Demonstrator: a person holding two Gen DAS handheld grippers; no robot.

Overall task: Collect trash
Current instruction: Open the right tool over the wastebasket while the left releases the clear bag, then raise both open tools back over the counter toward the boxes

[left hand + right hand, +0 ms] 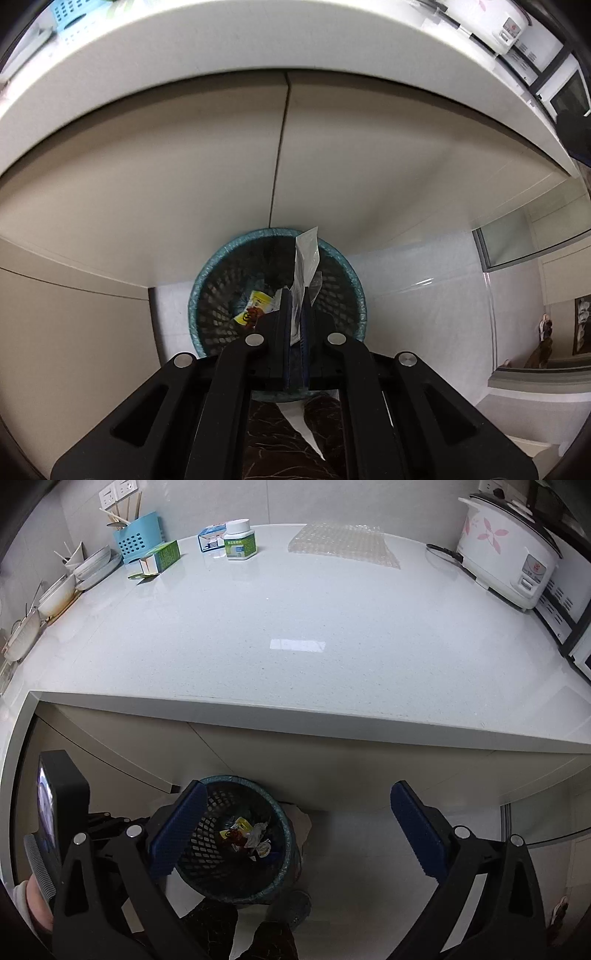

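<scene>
In the left wrist view my left gripper (294,295) is shut on a clear plastic wrapper (306,258) and holds it right above the teal mesh trash bin (207,273) on the floor. A yellow and red snack wrapper (255,308) lies inside the bin. In the right wrist view my right gripper (295,797) is open and empty, above the same bin (284,834), which holds several wrappers (243,834). On the white counter (295,627) lie a bubble wrap sheet (343,544), a white pill bottle (239,541), a green carton (160,559) and a blue-white box (211,537).
The counter edge overhangs beige cabinet doors (184,184) behind the bin. A rice cooker (509,550) stands at the counter's right; a blue utensil holder (138,539) and stacked bowls (59,587) at the left. The left gripper's body (62,812) shows at left. White tiled floor (424,295) surrounds the bin.
</scene>
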